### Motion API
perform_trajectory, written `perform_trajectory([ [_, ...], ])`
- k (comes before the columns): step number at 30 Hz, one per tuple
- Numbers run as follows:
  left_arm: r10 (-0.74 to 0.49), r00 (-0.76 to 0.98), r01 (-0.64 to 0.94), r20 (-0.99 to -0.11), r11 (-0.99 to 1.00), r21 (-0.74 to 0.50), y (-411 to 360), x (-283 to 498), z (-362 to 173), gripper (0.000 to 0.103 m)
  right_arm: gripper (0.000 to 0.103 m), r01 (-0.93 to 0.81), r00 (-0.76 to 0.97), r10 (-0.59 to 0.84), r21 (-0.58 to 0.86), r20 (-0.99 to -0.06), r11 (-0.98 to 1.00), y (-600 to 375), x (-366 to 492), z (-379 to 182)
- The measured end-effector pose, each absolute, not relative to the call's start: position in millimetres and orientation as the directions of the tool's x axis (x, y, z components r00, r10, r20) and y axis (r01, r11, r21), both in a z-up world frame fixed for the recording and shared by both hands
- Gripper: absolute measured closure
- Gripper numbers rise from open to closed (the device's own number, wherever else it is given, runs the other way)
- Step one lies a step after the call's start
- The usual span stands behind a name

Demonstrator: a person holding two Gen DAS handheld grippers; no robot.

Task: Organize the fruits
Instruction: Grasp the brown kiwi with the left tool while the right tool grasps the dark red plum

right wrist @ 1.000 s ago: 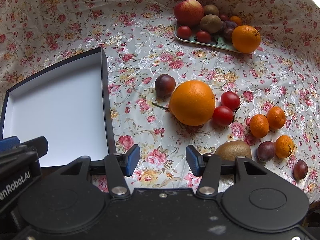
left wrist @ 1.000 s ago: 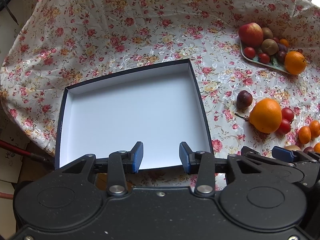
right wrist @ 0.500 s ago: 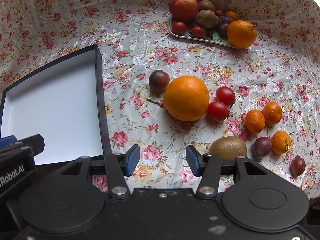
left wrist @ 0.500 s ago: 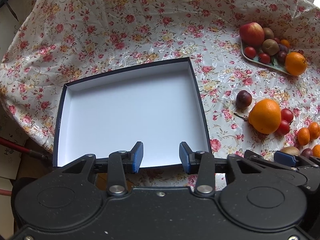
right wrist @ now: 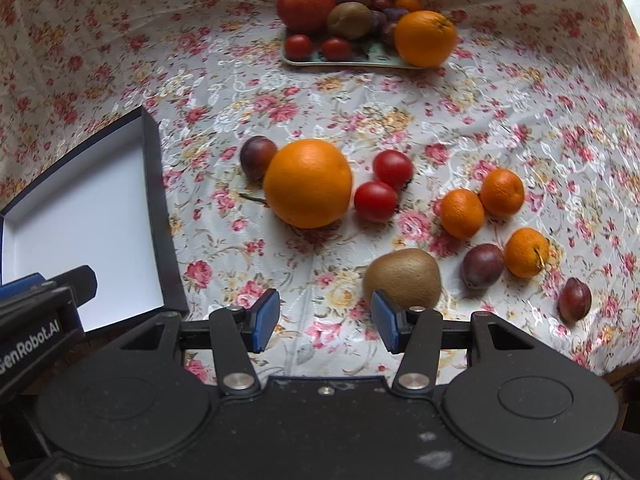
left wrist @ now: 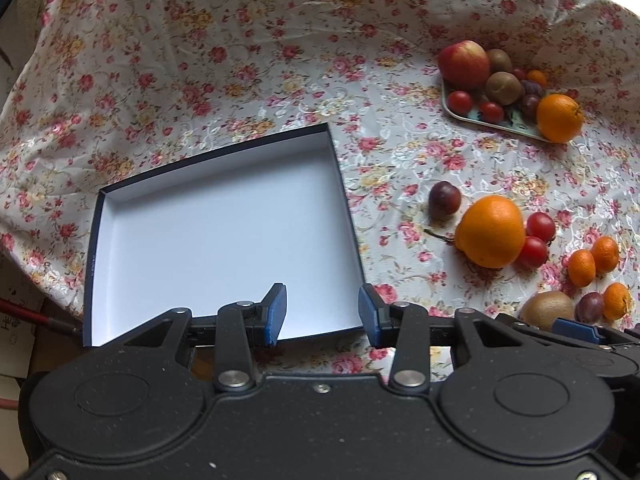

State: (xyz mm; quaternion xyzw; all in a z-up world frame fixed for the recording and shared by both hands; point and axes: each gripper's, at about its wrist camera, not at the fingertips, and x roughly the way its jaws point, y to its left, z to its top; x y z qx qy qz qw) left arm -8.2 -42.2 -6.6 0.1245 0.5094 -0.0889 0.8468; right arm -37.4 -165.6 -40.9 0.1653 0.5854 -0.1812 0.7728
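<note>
An empty dark box with a white inside [left wrist: 224, 236] [right wrist: 80, 216] lies on the floral cloth. My left gripper [left wrist: 322, 316] hangs open over its near edge, holding nothing. Loose fruit lies to the right of the box: a big orange [right wrist: 308, 183] [left wrist: 490, 231], two red tomatoes [right wrist: 376, 201], a plum [right wrist: 258, 157], a kiwi [right wrist: 402, 278], three mandarins [right wrist: 462, 213] and two more plums [right wrist: 482, 265]. My right gripper [right wrist: 326, 328] is open and empty, low over the cloth just left of the kiwi.
A tray [right wrist: 344, 60] [left wrist: 496, 122] at the back holds an apple [right wrist: 306, 6], kiwis, tomatoes, plums and an orange [right wrist: 425, 38]. The cloth rises in folds behind it. The table edge falls away at the left, near a red cable [left wrist: 24, 310].
Both grippers have shifted right and pulled back a little. The box now sits further left in both views and the loose fruit has come more to the centre. Both grippers stay open.
</note>
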Motion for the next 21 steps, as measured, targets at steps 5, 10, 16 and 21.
perform_trajectory([
  [5, -0.055, 0.455, 0.327, -0.889, 0.939, 0.109, -63, -14, -8, 0.053, 0.050, 0.521, 0.225, -0.087, 0.044, -0.970, 0.853, -185, -49, -37],
  [10, -0.072, 0.455, 0.396, -0.888, 0.909, 0.129, -89, -24, -10, 0.053, 0.050, 0.546, 0.230, -0.102, 0.042, -0.968, 0.837, -208, -65, -34],
  [16, -0.116, 0.435, 0.483, -0.893, 0.867, 0.122, -119, -34, -14, 0.053, 0.050, 0.592, 0.237, -0.134, 0.034, -0.962, 0.805, -246, -90, -29],
  [21, -0.147, 0.385, 0.530, -0.911, 0.843, 0.088, -141, -37, -20, 0.053, 0.050, 0.672, 0.227, -0.110, 0.074, -0.968, 0.737, -287, -114, -26],
])
